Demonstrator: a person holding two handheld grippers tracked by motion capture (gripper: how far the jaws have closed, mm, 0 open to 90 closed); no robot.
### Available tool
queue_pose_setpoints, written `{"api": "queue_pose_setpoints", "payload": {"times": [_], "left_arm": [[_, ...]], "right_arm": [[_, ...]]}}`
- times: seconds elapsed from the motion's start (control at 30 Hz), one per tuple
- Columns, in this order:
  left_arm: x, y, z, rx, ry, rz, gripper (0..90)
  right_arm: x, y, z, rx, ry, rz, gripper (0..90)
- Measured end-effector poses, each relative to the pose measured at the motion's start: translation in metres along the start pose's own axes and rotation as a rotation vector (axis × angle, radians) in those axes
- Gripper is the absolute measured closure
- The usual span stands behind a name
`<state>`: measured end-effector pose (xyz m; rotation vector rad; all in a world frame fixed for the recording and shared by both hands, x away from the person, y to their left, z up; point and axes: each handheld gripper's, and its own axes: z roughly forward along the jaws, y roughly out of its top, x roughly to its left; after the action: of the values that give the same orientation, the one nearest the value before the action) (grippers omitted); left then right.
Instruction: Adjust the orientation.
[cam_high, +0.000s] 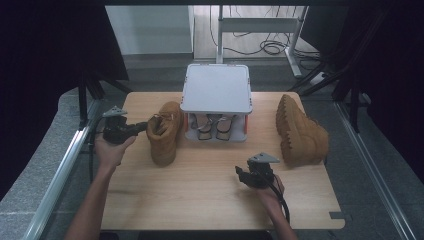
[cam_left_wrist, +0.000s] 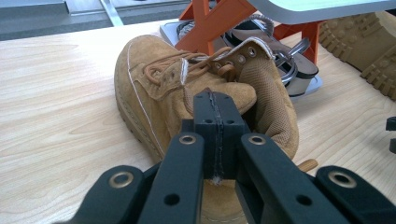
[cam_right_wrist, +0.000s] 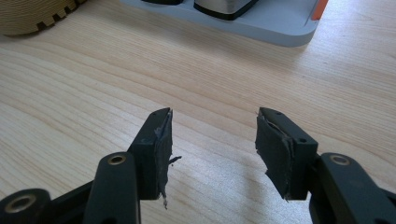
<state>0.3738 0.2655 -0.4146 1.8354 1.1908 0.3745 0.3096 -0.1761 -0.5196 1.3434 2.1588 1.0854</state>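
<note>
Your right gripper (cam_high: 243, 176) sits low over the bare tabletop (cam_high: 200, 190) with its jaws apart and nothing between them. Your left gripper (cam_high: 142, 127) is squeezed tight, pinching the back edge of the tan boot (cam_high: 164, 134). That boot stands just left of the grey shoe rack (cam_high: 216, 90). Another tan boot (cam_high: 300, 134) lies on its side at the right, well apart.

I work at a light wood-grain table (cam_high: 200, 195) w/ metal rails (cam_high: 60, 170) along both sides, set on a grey speckled floor (cam_high: 30, 185). Black curtains (cam_high: 45, 45) hang left & right. Beyond the far edge: a white wall panel (cam_high: 150, 27), a metal desk frame (cam_high: 260, 25), and loose cables (cam_high: 270, 47) on wood flooring.
</note>
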Motion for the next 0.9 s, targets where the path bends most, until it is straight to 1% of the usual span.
{"api": "queue_pose_setpoints", "payload": {"times": [0.17,0.23,0.3,0.37,0.4,0.47,0.5,0.53,0.57,0.6,0.7,0.8,0.9], "left_arm": [[-0.005,0.0,-0.003,-0.003,-0.018,0.015,88.4],[-0.007,-0.001,-0.006,-0.007,-0.025,0.012,88.1],[-0.01,-0.002,-0.009,-0.016,-0.036,0.017,87.2],[-0.014,-0.003,-0.012,-0.014,-0.045,0.024,85.6],[-0.017,-0.004,-0.012,-0.009,-0.044,0.028,83.8],[-0.022,-0.006,-0.014,-0.009,-0.047,0.047,79.6],[-0.025,-0.008,-0.015,-0.01,-0.055,0.05,78.3],[-0.028,-0.009,-0.016,-0.01,-0.063,0.054,74.7],[-0.031,-0.011,-0.017,-0.006,-0.068,0.058,74.7],[-0.033,-0.012,-0.017,-0.003,-0.077,0.068,72.1],[-0.04,-0.018,-0.018,-0.011,-0.084,0.092,66.2],[-0.046,-0.024,-0.02,-0.016,-0.112,0.098,60.4],[-0.051,-0.031,-0.021,-0.008,-0.125,0.111,56.8]], "right_arm": [[0.0,0.0,-0.001,-0.001,-0.003,-0.001,46.2],[0.0,0.0,-0.001,-0.001,-0.003,-0.002,46.2],[0.0,0.0,-0.001,-0.001,-0.004,0.0,46.2],[-0.001,0.0,-0.001,-0.003,-0.003,0.001,46.2],[-0.001,0.0,-0.001,-0.003,-0.003,0.001,46.2],[-0.002,0.0,-0.001,0.0,-0.002,0.003,46.2],[-0.002,0.0,-0.002,0.001,-0.001,0.003,46.2],[-0.002,0.0,-0.002,-0.002,0.001,0.005,46.2],[-0.002,0.0,-0.002,-0.002,0.001,0.005,46.2],[-0.002,0.0,-0.002,0.0,-0.001,0.004,46.2],[-0.003,0.0,-0.002,0.0,0.003,0.007,46.2],[-0.003,0.0,-0.003,0.009,0.011,-0.001,45.7],[-0.003,0.0,-0.002,0.019,0.014,-0.009,45.1]]}}
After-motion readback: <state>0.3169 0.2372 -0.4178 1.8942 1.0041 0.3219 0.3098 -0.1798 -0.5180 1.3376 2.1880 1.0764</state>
